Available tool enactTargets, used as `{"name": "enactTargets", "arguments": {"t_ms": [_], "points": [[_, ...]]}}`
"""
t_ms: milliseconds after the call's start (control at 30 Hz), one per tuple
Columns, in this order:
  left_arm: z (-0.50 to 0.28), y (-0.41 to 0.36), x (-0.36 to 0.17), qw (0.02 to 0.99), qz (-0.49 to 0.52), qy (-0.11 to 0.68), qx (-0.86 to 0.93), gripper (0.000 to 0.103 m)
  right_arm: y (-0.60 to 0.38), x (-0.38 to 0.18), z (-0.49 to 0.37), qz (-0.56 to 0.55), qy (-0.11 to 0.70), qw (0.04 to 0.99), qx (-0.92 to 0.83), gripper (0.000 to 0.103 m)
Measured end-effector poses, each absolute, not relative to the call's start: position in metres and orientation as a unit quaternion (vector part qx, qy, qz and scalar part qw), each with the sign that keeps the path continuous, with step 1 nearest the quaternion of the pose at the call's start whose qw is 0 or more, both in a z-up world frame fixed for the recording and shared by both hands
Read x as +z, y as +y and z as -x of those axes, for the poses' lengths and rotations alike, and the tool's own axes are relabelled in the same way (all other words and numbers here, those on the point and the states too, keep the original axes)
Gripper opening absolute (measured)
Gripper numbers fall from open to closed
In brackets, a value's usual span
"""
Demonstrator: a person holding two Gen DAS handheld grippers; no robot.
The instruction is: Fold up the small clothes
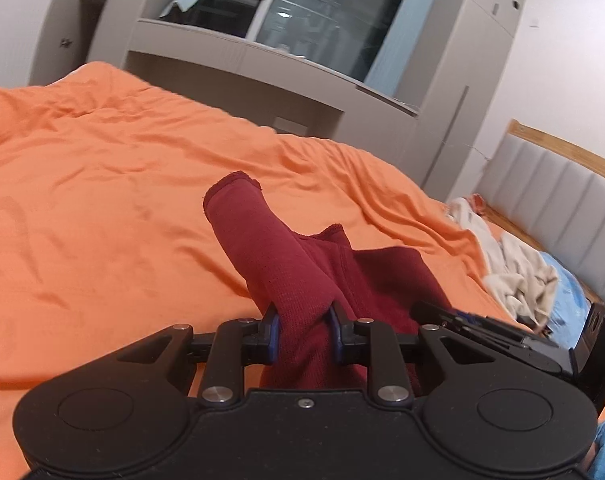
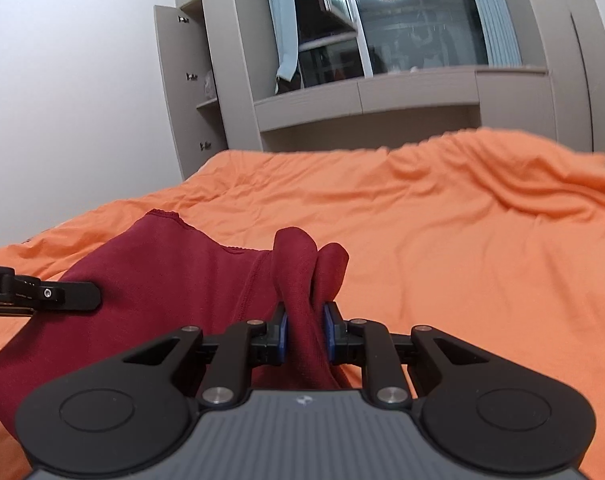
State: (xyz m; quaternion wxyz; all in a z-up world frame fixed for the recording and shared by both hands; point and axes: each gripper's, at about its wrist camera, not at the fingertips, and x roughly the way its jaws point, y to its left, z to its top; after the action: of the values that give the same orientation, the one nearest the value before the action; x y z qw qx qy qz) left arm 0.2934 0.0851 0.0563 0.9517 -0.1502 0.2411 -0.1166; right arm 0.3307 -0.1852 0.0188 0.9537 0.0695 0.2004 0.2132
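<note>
Left tool point(image 1: 304, 330) and right tool point(image 2: 305, 334) clamped on dark-red garment point(image 2: 174, 272) over orange bedspread point(image 2: 462, 240).

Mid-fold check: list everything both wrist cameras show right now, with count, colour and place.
garment: one, dark red, on the bed, bunched in both sets of jaws
bedcover: one, orange, wrinkled, under the garment
cloth pile: one, cream, by the headboard
headboard: one, grey padded, wood-trimmed, right edge of left view
cabinets: grey, around the window, one door open
window: one, dark, ceiling light reflected
curtains: pale blue, at the window's sides
left gripper: black, shut on garment
right gripper: black, shut on garment
</note>
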Motion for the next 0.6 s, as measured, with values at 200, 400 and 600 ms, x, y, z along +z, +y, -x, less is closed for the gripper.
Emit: {"name": "enactTargets", "arguments": {"t_ms": [200, 400, 600], "points": [[-0.3, 0.098, 0.045, 0.948, 0.152, 0.262, -0.095, 0.026, -0.183, 0.001, -0.339, -0.07, 0.226, 0.948, 0.212, 0.02], [-0.305, 0.101, 0.029, 0.944, 0.14, 0.287, -0.084, 0.027, -0.183, -0.012, -0.342, -0.059, 0.247, 0.946, 0.199, 0.021], [-0.312, 0.105, 0.016, 0.939, 0.128, 0.311, -0.07, 0.029, -0.182, -0.023, -0.345, -0.035, 0.271, 0.946, 0.176, 0.021]]}}
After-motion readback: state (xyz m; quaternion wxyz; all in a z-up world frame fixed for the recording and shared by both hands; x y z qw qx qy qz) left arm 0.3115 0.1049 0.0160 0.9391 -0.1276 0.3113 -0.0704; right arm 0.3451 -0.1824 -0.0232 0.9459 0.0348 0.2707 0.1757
